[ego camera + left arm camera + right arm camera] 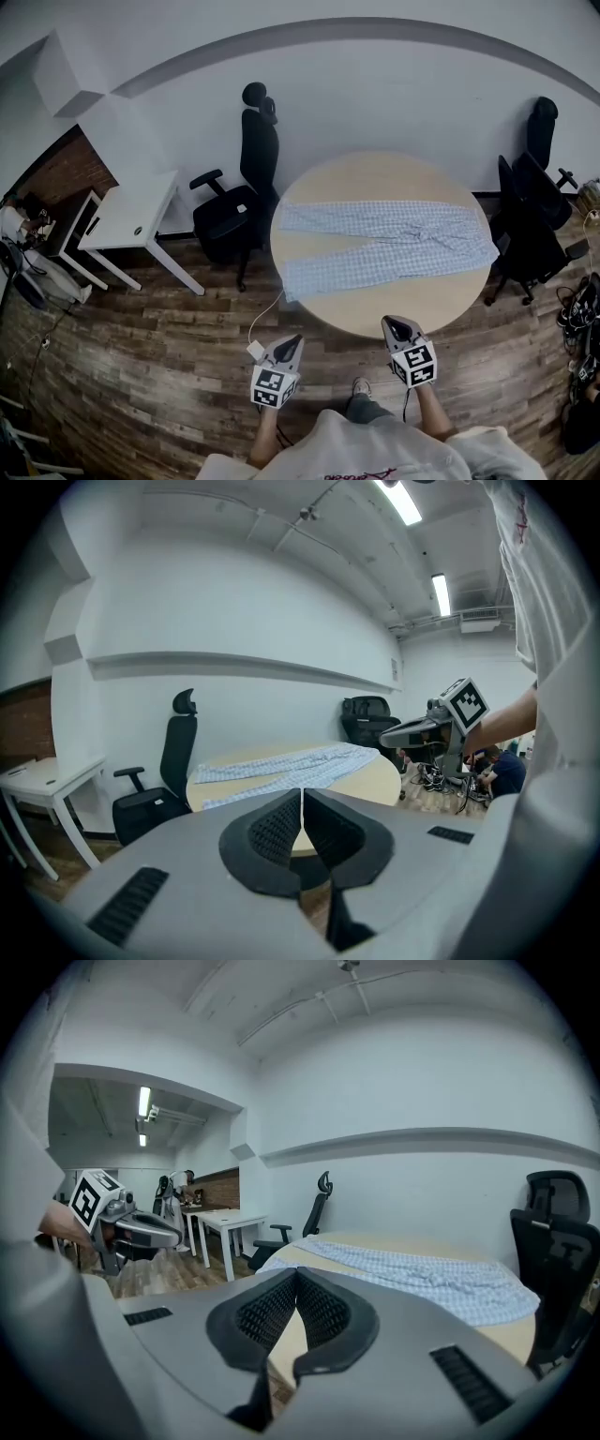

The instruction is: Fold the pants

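Pale blue checked pants point(384, 239) lie spread flat across the round wooden desk point(375, 178) — legs toward a black chair point(239, 202), waist at the opposite side. The left gripper point(296, 339) and right gripper point(394, 323) hover short of the desk's near edge, clear of the cloth — fingers point(277, 829) pressed together, holding nothing.

Walls: plain white wall point(375, 84), brown brick patch point(66, 173) at left | Floor: dark wood-plank floor point(141, 356) | Furniture: round light-wood tabletop point(375, 178) stood central, black high-backed office chair point(258, 150) beside it, further black chairs point(530, 225) right, white rectangular desk point(131, 216) left | Light: ceiling strip lights point(441, 592) were lit
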### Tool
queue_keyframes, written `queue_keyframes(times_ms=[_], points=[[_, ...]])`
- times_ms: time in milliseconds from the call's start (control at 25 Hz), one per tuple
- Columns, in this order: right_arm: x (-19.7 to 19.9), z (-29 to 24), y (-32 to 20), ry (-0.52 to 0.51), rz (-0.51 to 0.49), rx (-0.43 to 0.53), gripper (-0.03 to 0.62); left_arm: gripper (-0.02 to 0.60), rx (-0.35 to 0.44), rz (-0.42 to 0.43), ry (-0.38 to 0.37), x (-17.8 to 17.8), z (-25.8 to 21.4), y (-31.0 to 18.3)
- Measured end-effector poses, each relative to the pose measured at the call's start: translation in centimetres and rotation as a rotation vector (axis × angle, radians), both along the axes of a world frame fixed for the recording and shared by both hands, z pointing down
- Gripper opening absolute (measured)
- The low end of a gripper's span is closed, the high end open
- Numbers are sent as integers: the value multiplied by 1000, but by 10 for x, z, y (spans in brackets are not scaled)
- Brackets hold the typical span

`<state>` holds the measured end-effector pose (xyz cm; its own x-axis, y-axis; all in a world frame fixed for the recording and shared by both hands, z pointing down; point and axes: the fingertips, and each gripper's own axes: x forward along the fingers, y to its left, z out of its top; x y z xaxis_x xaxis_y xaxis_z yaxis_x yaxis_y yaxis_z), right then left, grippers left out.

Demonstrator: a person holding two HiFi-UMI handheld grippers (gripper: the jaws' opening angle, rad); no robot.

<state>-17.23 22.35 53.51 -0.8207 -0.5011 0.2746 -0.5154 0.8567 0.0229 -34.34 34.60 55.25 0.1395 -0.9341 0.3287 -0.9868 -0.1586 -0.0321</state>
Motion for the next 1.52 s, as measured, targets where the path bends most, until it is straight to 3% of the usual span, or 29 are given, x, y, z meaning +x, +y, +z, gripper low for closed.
queue_keyframes(times_ms=[320,680,1080,1520], points=[[-17,-12,-91,-43,-30,18,29,38,-11,-19,-35,-17,-5,-89],[-37,-13,-157,-49,-55,-3,29,38,-28,-25,5,-39,-1,-150],[-108,-1,-232,18,-29,-14,29,38,-47,1,14,-128,11,-230],[-173,-9,-335,133,14,6,29,38,-109,107,-62,-238,14,-342]])
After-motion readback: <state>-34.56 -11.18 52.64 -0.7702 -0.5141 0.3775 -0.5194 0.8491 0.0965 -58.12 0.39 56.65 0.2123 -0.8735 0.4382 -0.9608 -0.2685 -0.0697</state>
